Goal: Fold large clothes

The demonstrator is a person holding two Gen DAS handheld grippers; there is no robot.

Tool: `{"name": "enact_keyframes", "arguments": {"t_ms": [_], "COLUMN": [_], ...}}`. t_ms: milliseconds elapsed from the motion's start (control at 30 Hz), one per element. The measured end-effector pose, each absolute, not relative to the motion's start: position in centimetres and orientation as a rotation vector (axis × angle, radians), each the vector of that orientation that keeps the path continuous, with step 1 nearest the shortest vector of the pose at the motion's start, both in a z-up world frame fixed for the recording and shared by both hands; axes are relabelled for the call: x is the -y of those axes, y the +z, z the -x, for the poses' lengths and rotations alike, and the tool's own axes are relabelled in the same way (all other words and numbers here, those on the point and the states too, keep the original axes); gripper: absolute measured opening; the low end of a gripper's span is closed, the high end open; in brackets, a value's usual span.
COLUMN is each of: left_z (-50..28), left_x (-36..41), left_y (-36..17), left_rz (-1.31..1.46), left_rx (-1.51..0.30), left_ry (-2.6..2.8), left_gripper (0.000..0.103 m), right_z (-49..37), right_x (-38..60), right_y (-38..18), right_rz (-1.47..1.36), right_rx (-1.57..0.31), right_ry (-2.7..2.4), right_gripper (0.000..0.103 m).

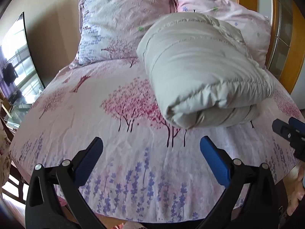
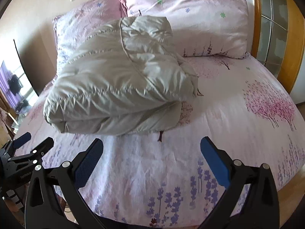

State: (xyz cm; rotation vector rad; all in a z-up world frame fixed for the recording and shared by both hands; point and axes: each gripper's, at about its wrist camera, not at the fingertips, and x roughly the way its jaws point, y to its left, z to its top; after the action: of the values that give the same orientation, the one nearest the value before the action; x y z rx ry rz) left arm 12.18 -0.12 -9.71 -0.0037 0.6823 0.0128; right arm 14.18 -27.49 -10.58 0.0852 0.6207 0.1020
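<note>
A light grey padded garment [image 1: 202,72] lies folded into a thick bundle on the bed [image 1: 95,114], toward the pillows; it also shows in the right wrist view [image 2: 122,80]. My left gripper [image 1: 151,148] is open and empty, held above the foot of the bed, short of the bundle. My right gripper [image 2: 151,148] is open and empty too, in front of the bundle's near edge and apart from it. The right gripper's tip shows at the right edge of the left wrist view [image 1: 289,131]; the left gripper shows at the left of the right wrist view [image 2: 28,145].
The bed sheet [image 2: 228,126] is pink with tree and lavender prints. Two matching pillows [image 1: 122,22] [image 2: 190,19] lean at the head. A wooden headboard and glass door [image 2: 276,38] stand at the right. A dark screen [image 1: 19,57] stands left of the bed.
</note>
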Motion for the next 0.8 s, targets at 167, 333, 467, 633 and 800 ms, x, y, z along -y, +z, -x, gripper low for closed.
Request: {"name": "enact_keyframes", "arguments": {"t_ms": [167, 333, 467, 633, 800], "left_z": [-11.4, -10.7, -10.6, -10.9, -11.0], "left_x": [0.4, 0.6, 0.8, 1.2, 1.3], "left_y": [-10.0, -9.9, -9.9, -10.1, -10.2], "left_rz": [-0.009, -0.021, -0.024, -0.038, -0.042], "left_rx": [-0.684, -0.679, -0.694, -0.729, -0.744], "left_ry": [0.028, 0.055, 0.037, 0.024, 0.026], "left_gripper": [0.101, 0.101, 0.101, 0.101, 0.101], "right_z": [-13.4, -12.7, -12.4, -12.6, -12.8], "right_x": [27.1, 26.8, 26.6, 26.7, 26.6], "right_y": [-11.2, -11.5, -11.7, -11.8, -11.9], "right_rz": [-0.073, -0.046, -0.023, -0.017, -0.008], "right_rx": [-0.647, -0.668, -0.682, -0.696, -0.707], "right_ry": [0.099, 0.077, 0.055, 0.048, 0.043], "right_gripper": [0.102, 0.102, 0.102, 0.102, 0.102]}}
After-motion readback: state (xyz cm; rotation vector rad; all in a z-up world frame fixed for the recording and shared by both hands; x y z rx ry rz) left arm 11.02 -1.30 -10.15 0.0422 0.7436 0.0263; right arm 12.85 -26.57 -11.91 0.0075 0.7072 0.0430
